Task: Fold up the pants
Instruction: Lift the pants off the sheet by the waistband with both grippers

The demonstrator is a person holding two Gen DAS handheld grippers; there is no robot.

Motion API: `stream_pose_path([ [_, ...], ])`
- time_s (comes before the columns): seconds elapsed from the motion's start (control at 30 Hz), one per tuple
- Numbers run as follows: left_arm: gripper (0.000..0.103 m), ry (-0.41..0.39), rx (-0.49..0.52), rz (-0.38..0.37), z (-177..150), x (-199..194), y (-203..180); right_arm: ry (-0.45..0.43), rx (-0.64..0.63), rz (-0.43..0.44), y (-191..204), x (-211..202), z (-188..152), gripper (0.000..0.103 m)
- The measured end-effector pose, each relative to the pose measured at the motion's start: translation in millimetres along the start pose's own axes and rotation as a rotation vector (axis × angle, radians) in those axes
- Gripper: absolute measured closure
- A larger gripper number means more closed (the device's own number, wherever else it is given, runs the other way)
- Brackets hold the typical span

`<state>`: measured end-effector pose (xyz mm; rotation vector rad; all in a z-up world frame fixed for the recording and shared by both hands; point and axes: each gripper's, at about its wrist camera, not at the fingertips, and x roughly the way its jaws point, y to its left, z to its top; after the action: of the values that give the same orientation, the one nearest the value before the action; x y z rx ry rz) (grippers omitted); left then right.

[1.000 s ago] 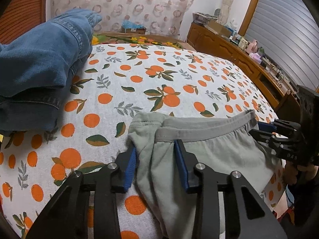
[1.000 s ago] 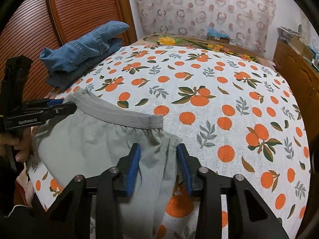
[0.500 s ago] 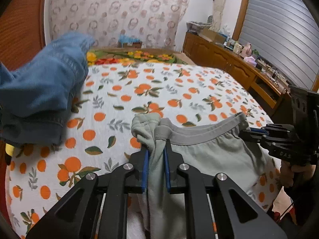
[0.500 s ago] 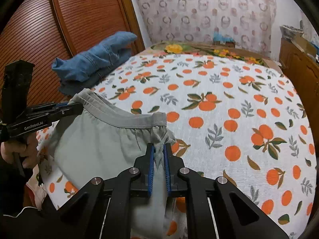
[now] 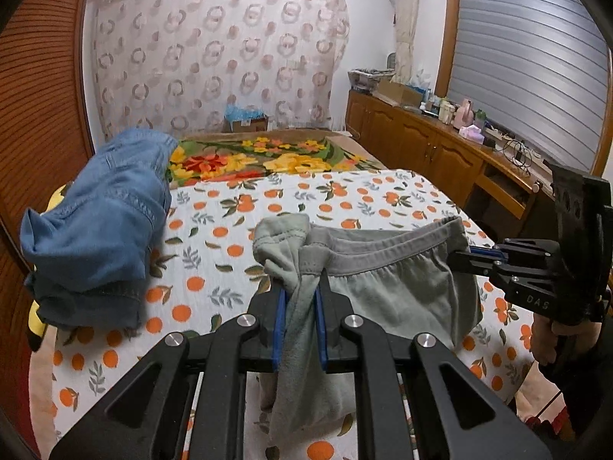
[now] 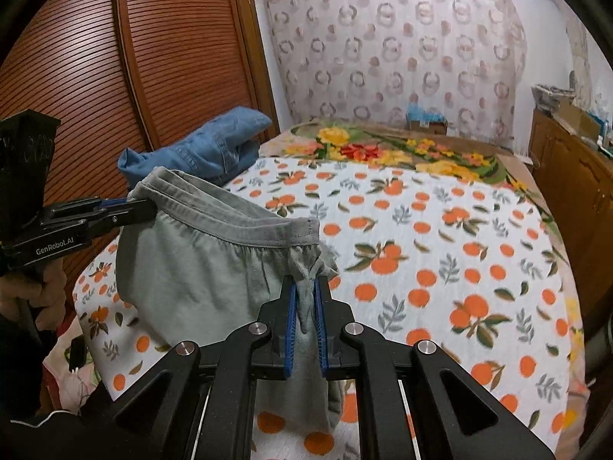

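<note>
One pair of grey-green pants [image 5: 387, 287] hangs above the orange-print bedspread [image 6: 440, 268], its waistband stretched between both grippers. The left gripper [image 5: 300, 318] pinches one bunched waistband corner; the right gripper [image 6: 305, 318] pinches the other. Only the left wrist view shows the shuttered window [image 5: 525, 50].

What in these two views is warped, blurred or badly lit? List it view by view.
Left wrist view: fisheye bends the shutter and the wardrobe door into curves, with dark corners; the gray pants in the left gripper look sharp; flat indoor light, no glare. Right wrist view: same bending on the wardrobe; the bedspread smears slightly at the right edge; the right gripper is crisp.
</note>
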<state>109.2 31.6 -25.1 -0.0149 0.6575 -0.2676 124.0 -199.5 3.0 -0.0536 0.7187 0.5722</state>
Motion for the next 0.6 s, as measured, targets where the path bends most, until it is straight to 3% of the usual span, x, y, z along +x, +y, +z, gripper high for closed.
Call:
stream_pose_path([
  [0.6,0.089,-0.047,0.003,0.032,36.4,5.1,5.5,-0.055,-0.057,0.013,-7.3,13.3,41.2,0.094],
])
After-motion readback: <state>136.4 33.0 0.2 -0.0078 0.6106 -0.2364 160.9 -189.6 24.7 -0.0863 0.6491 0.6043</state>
